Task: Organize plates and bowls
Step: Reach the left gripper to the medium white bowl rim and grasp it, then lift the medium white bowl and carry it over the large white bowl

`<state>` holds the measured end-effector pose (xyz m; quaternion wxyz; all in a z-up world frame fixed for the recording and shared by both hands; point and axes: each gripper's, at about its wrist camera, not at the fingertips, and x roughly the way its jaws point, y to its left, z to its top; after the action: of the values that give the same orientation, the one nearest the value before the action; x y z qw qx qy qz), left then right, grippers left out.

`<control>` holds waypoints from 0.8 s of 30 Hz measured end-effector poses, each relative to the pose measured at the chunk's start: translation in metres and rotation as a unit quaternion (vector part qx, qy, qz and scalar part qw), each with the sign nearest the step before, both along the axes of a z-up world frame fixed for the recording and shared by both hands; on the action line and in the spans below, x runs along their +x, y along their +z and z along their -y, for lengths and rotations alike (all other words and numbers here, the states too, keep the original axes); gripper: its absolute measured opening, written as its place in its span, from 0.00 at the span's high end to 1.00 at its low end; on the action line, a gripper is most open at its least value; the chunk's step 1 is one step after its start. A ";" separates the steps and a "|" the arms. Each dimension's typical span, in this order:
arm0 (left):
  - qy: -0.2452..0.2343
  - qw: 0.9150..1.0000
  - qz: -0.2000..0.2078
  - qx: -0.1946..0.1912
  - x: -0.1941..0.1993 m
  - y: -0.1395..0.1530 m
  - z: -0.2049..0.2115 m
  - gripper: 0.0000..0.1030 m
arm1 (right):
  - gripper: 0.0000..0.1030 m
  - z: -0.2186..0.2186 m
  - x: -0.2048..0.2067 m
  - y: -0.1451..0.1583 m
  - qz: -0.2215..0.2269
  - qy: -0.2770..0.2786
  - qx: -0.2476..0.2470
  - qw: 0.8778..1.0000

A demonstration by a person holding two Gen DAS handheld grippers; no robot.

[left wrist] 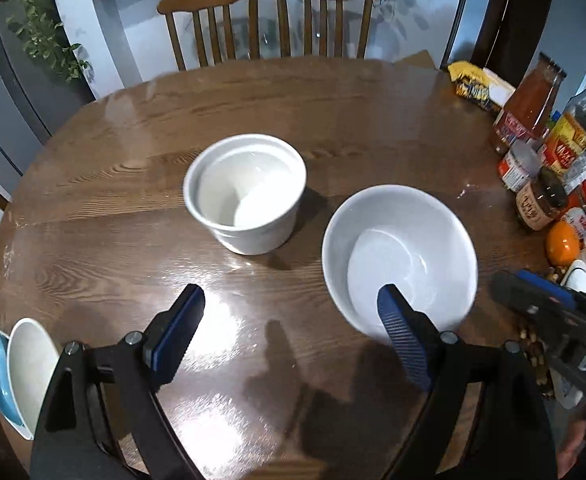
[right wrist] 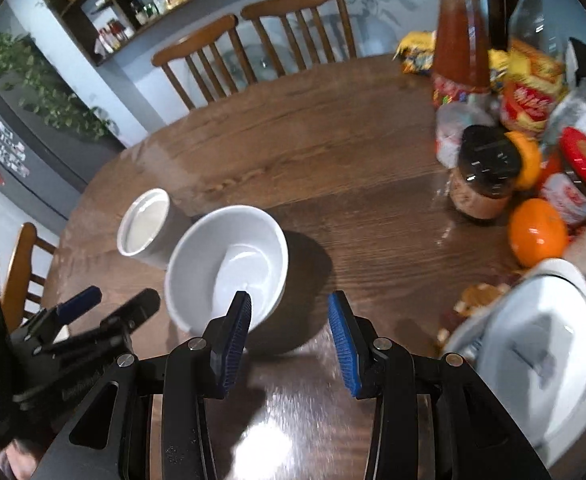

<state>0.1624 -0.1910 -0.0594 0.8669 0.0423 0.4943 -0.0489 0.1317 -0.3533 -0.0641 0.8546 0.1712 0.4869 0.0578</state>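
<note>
While apart, bowl point(left wrist: 399, 256) beside crock point(left wrist: 245, 192).

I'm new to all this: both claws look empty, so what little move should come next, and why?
Probably ease the right gripper forward to straddle the near rim of the wide white bowl. Its jaws stand open and empty, one pad already at that rim; the straight-sided bowl stands apart, beyond.

Table point(left wrist: 293, 112) glossy grained wood; bowls point(left wrist: 399, 256) smooth glazed ceramic (probably); pads point(right wrist: 235, 340) ribbed.
</note>
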 end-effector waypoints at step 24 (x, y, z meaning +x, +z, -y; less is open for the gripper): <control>-0.067 0.997 -0.028 -0.004 0.009 -0.030 0.024 0.84 | 0.89 -0.008 0.016 -0.026 -0.019 0.015 0.029 0.999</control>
<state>0.1717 -0.2150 -0.0896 0.8478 0.0706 0.5141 -0.1096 0.1472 -0.3449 -0.0897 0.8390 0.1896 0.5036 0.0813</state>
